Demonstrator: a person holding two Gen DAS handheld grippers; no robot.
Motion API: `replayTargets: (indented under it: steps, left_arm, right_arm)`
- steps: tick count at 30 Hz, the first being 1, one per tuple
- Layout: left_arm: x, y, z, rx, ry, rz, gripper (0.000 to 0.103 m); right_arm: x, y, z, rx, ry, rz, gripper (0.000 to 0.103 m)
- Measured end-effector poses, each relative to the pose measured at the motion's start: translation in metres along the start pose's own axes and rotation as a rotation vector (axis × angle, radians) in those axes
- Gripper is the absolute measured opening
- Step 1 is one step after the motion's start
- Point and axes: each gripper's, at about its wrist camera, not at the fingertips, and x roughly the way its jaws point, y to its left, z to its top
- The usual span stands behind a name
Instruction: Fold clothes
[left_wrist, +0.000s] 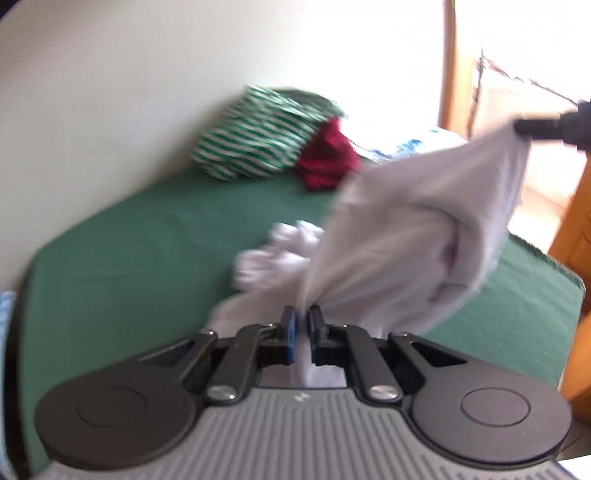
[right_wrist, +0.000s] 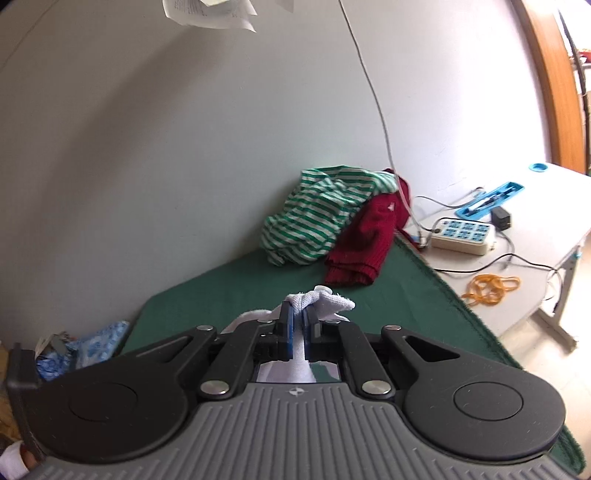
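Note:
A white garment (left_wrist: 406, 236) hangs stretched above the green table cover (left_wrist: 140, 243). My left gripper (left_wrist: 302, 317) is shut on one bunched edge of it. In the left wrist view the cloth rises to the upper right, where my right gripper (left_wrist: 528, 127) pinches its far corner. In the right wrist view my right gripper (right_wrist: 302, 314) is shut on a wad of the white garment (right_wrist: 325, 301); the rest hangs hidden below the fingers. The left view is motion-blurred.
A green-and-white striped garment (right_wrist: 314, 214) and a dark red knit garment (right_wrist: 365, 240) lie heaped against the wall at the far end. Right of the cover are a power strip (right_wrist: 463, 234), cables, a blue tray (right_wrist: 491, 199) and orange rubber bands (right_wrist: 491, 290). Blue patterned cloth (right_wrist: 92, 347) lies at left.

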Motion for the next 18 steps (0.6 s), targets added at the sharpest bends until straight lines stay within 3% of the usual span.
replayTargets:
  steps: [2,3,5,6,7,9,11,12,14,15,18]
  left_arm:
    - [-0.028,0.024,-0.006,-0.012,-0.006,0.068,0.0]
    - [-0.042,0.035,-0.009,-0.018,-0.007,0.097,0.0]
    - [-0.059,0.052,-0.017,-0.029,0.02,0.115,0.0]
    - [-0.056,0.054,-0.021,-0.027,0.04,0.124,0.0]
    - [-0.054,0.056,-0.024,-0.025,0.06,0.133,0.0]
    - [-0.049,0.061,-0.032,-0.022,0.1,0.151,0.001]
    - [-0.037,0.057,-0.035,-0.025,0.12,0.13,0.005]
    - [-0.029,0.052,-0.034,-0.028,0.122,0.105,0.016]
    - [-0.011,0.036,-0.029,-0.019,0.115,0.052,0.037]
    - [-0.001,0.027,-0.025,-0.013,0.111,0.022,0.046]
    - [0.027,0.014,-0.016,-0.044,0.138,-0.074,0.048]
  right_arm:
    - [0.005,0.008,-0.002,-0.053,0.035,0.065,0.005]
    - [0.01,0.016,-0.005,-0.108,0.096,0.101,0.005]
    - [0.023,0.03,-0.02,-0.23,0.259,0.156,0.01]
    - [0.032,0.036,-0.033,-0.298,0.383,0.184,0.01]
    - [0.04,0.041,-0.048,-0.367,0.498,0.194,0.01]
    - [0.05,0.044,-0.075,-0.497,0.63,0.104,0.01]
    - [0.055,0.032,-0.083,-0.498,0.657,0.007,0.018]
    - [0.055,0.022,-0.079,-0.433,0.641,-0.032,0.023]
    - [0.059,0.001,-0.066,-0.244,0.576,-0.095,0.043]
    - [0.06,-0.008,-0.061,-0.148,0.539,-0.115,0.044]
    - [0.064,-0.024,-0.057,0.007,0.476,-0.141,0.045]
